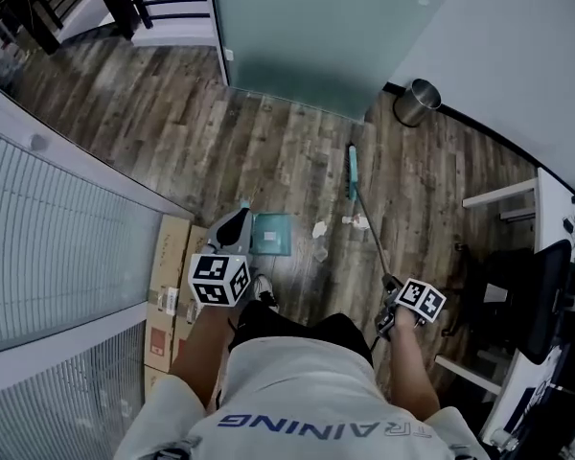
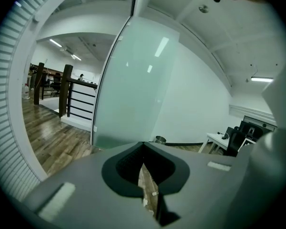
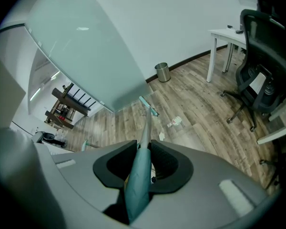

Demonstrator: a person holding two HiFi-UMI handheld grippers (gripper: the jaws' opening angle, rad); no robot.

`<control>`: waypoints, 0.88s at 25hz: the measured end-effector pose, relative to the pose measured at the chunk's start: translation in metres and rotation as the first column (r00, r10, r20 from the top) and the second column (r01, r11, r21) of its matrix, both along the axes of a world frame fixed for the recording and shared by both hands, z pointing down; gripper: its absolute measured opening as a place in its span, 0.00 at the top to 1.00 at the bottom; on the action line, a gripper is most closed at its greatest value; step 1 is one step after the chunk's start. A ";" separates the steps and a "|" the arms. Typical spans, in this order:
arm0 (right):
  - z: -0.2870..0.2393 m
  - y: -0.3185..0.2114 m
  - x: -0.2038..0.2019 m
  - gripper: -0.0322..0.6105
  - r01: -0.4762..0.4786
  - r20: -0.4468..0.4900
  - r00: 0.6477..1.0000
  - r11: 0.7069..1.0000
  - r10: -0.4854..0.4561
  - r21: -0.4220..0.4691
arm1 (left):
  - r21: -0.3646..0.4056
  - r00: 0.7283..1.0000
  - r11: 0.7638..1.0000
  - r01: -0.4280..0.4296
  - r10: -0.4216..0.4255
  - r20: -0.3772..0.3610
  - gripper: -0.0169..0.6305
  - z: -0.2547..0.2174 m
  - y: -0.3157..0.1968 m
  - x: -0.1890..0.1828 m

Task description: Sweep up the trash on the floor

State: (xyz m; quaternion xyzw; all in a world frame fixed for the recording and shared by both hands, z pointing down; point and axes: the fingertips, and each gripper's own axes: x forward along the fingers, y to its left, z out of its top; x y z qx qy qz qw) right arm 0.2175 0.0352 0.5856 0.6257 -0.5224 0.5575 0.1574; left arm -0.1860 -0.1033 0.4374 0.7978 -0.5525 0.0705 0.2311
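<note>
Broom (image 1: 368,226) slants forward from the right gripper (image 3: 142,168), its head farthest.

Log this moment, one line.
right gripper: shut on broom | left gripper: shut | trash: on floor, unswept | dustpan: beside trash

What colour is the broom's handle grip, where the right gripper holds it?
Teal; the long metal-shafted broom shows it best in the right gripper view.

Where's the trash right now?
Head view, centre: the trash lies on the wood floor just right of the teal dustpan, left of the broom stick held by the right gripper.
</note>
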 end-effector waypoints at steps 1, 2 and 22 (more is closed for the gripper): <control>0.003 -0.001 -0.002 0.78 -0.002 0.001 1.000 1.000 0.002 -0.008 | -0.012 1.000 1.000 -0.007 0.007 0.008 0.98 0.005 -0.004 -0.002; 0.006 -0.001 -0.004 0.78 -0.002 0.003 1.000 1.000 0.002 -0.015 | -0.024 1.000 1.000 -0.011 0.011 0.018 0.98 0.009 -0.008 -0.003; 0.073 -0.020 0.021 0.78 0.116 0.090 0.991 0.982 -0.103 -0.150 | -0.271 0.972 0.955 0.117 -0.054 0.230 0.89 0.100 -0.034 0.003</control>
